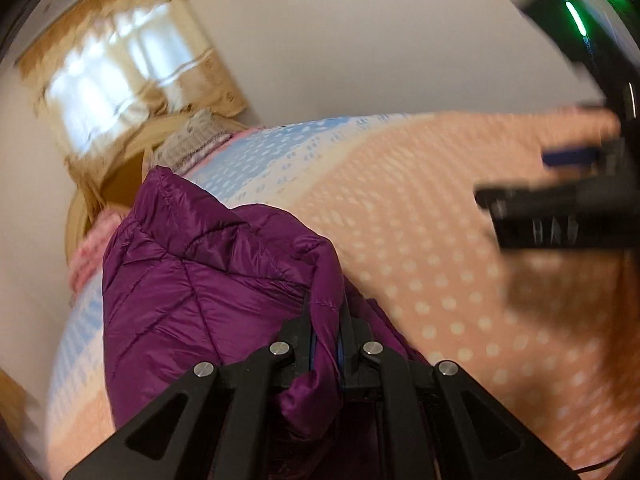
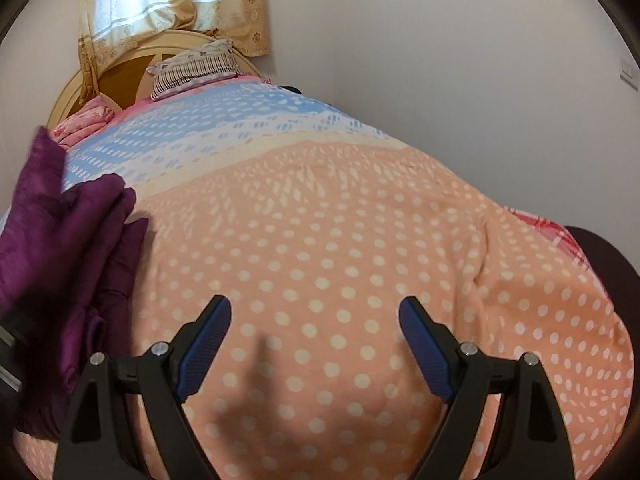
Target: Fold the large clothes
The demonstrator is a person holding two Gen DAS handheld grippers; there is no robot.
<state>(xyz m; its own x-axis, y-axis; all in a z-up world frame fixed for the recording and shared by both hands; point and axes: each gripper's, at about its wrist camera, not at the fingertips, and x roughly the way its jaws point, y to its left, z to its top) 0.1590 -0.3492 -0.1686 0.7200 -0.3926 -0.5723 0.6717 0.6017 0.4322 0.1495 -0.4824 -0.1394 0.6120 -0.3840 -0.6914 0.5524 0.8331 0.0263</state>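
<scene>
Quilted purple puffer jacket (image 1: 192, 280), bunched at the left of the peach polka-dot bedspread (image 2: 340, 240), is pinched in the left gripper (image 1: 326, 320). The right gripper (image 2: 316, 320), jaws wide and empty, should take an opposite edge so the jacket spreads flat.

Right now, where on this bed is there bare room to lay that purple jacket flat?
The dotted orange bedspread lies bare ahead of the open right gripper. It is crowded at the left, where the purple jacket bunches, and by the pillows.
</scene>
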